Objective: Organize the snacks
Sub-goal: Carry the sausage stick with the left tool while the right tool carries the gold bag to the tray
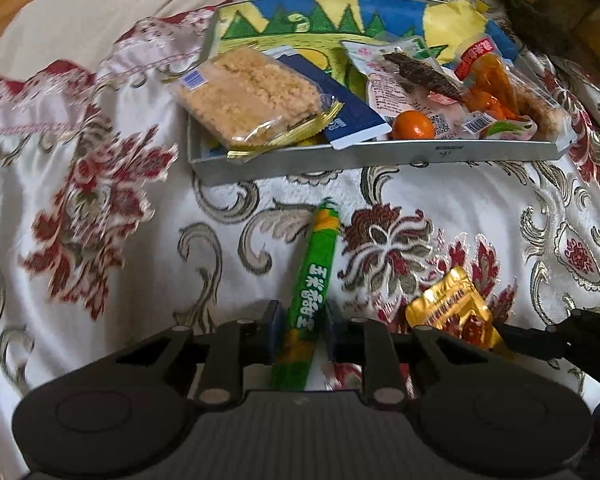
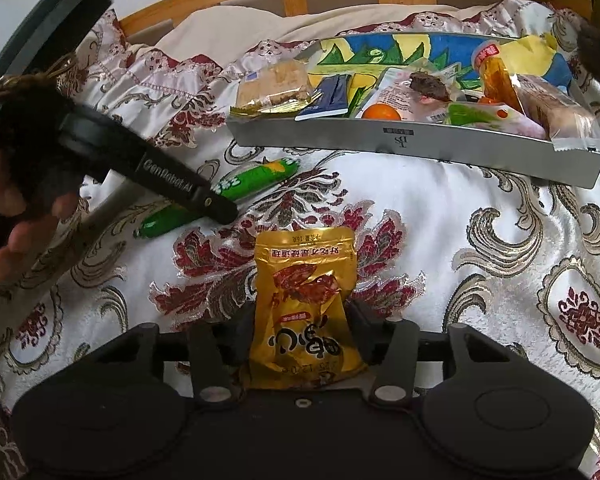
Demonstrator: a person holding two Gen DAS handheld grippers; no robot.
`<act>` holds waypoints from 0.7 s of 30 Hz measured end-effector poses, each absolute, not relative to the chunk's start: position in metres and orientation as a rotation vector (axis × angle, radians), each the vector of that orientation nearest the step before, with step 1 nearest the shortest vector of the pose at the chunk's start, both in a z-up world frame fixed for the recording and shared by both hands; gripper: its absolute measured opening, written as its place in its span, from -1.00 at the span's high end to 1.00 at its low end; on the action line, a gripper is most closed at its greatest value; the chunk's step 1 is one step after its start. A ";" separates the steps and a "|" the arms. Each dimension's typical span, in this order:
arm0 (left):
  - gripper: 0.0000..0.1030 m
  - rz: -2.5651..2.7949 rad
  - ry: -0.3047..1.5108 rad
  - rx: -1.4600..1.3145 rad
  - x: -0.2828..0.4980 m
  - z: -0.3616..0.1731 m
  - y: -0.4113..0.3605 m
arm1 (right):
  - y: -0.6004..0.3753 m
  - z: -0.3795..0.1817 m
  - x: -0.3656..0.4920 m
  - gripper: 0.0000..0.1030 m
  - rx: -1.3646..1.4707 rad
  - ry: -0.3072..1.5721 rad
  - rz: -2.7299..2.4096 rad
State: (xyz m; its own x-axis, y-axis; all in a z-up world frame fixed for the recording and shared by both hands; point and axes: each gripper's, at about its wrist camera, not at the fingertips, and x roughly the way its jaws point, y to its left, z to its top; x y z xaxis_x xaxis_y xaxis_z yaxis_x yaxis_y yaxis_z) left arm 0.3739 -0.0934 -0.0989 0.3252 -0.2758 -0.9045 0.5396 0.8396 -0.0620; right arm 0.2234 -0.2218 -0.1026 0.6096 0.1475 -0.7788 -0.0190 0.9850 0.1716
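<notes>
Two snacks in hand: you have one in each gripper, both over the bedspread (image 1: 112, 92) just short of the tray (image 1: 364, 156).
Green stick (image 1: 310, 292): long, thin, sealed in slick film; it looks light and fairly stiff, yet likely to pivot or slide if pinched loosely.
Left gripper (image 1: 301, 334): its pads are closed tight on the stick near the lower end, so most of its length pokes forward toward the tray; a hold nearer the middle would probably swing less.
Gold pouch (image 2: 306, 304): small foil bag, soft, crinkly, light; expect it to crumple rather than resist, and the foil looks slippery.
Right gripper (image 2: 300, 338): its pads are clamped on the pouch's lower half, with the top standing free above them.
Where to hold: you do best on the filled body of the pouch, not the flat sealed edge.
Tray: metal, shallow, already crowded with a rice cake pack (image 1: 248, 98), an orange (image 1: 413, 125) and other packets; bare floor shows mainly toward the far wall.
</notes>
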 end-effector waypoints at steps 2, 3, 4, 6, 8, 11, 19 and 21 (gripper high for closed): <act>0.64 -0.476 1.125 0.244 0.365 -0.096 -0.093 | -0.220 -0.100 0.225 0.08 0.122 0.914 0.108; 0.64 -0.435 1.128 0.229 0.359 -0.094 -0.093 | -0.218 -0.099 0.224 0.08 0.078 0.914 0.108; 0.64 -0.409 1.126 0.214 0.352 -0.092 -0.093 | -0.215 -0.098 0.223 0.09 0.029 0.910 0.105; 0.65 -0.385 1.131 0.175 0.338 -0.089 -0.091 | -0.212 -0.097 0.221 0.10 -0.028 0.903 0.107; 0.66 -0.376 1.145 0.127 0.324 -0.087 -0.088 | -0.211 -0.095 0.219 0.12 -0.067 0.888 0.108; 0.66 -0.380 1.160 0.046 0.304 -0.086 -0.079 | -0.208 -0.089 0.215 0.12 -0.155 0.846 0.101; 0.66 -0.341 1.164 -0.225 0.260 -0.099 -0.044 | -0.206 -0.070 0.202 0.12 -0.299 0.726 0.095; 0.66 -0.331 1.181 -0.296 0.255 -0.100 -0.036 | -0.206 -0.066 0.200 0.12 -0.301 0.711 0.098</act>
